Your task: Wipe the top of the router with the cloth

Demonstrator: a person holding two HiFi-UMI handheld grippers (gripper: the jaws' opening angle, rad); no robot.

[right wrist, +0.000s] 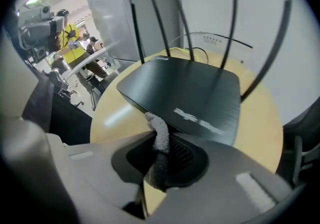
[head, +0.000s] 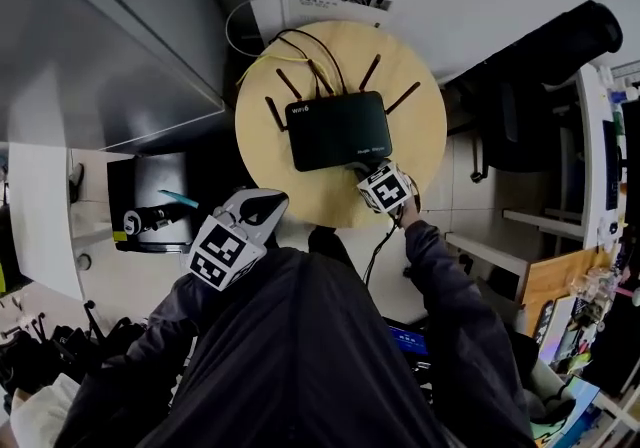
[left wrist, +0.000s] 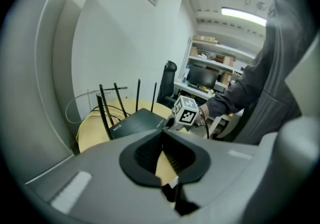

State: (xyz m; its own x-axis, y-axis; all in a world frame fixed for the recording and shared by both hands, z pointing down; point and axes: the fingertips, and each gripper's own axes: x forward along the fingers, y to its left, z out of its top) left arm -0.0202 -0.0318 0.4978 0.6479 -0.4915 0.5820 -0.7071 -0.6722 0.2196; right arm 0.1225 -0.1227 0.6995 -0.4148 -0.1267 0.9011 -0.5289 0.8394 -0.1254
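Observation:
A black router [head: 337, 129] with several upright antennas lies in the middle of a round wooden table [head: 270, 166]. My right gripper [head: 367, 174] is at the router's near right corner, shut on a strip of grey cloth [right wrist: 161, 140]. In the right gripper view the cloth's tip touches the router's [right wrist: 185, 95] front edge. My left gripper [head: 266, 206] hangs off the table's near left edge, away from the router. In the left gripper view its jaws [left wrist: 162, 135] meet with nothing between them.
Yellow and white cables [head: 250, 44] loop behind the router. A grey cabinet [head: 100, 46] stands at the left and a black office chair [head: 540, 66] at the right, beside shelves [head: 600, 136]. A black cord [head: 380, 241] hangs from the right gripper.

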